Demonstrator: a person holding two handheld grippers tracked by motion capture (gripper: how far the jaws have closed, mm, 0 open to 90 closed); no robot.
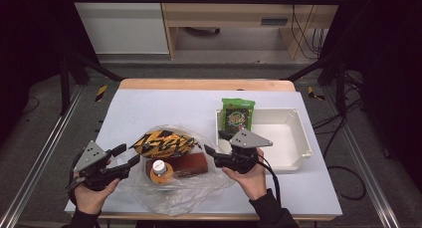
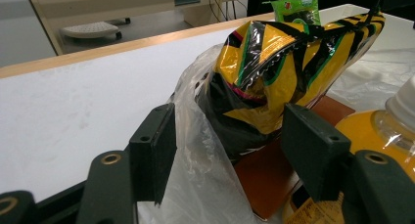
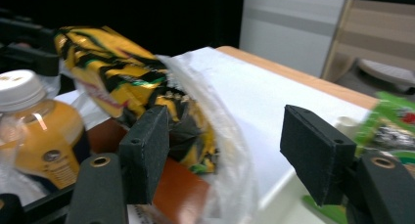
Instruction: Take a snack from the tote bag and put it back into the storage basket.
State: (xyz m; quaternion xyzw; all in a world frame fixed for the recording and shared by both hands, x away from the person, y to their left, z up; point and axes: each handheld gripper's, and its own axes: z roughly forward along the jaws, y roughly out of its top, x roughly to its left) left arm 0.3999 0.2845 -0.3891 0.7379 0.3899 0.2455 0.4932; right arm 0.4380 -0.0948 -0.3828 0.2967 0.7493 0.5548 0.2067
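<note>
Both tools, left tool [image 1: 127,156] and right tool [image 1: 215,144], gape beside crinkly clear bag [image 1: 174,195] holding glossy striped packet [image 1: 161,142].

A white tray [image 1: 298,138] sits on the right of the table [image 1: 164,101]. A green packet [image 1: 238,112] leans on the tray's far left corner. Beyond the table stand a wooden desk [image 1: 234,16] and cables [image 1: 306,34] on the floor.

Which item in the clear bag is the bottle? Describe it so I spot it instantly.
On the white table, find the clear plastic bag between the grippers. The bottle sits at its front, beside the brown box: orange, white-capped, unlike the yellow-black snack bag behind.
</note>
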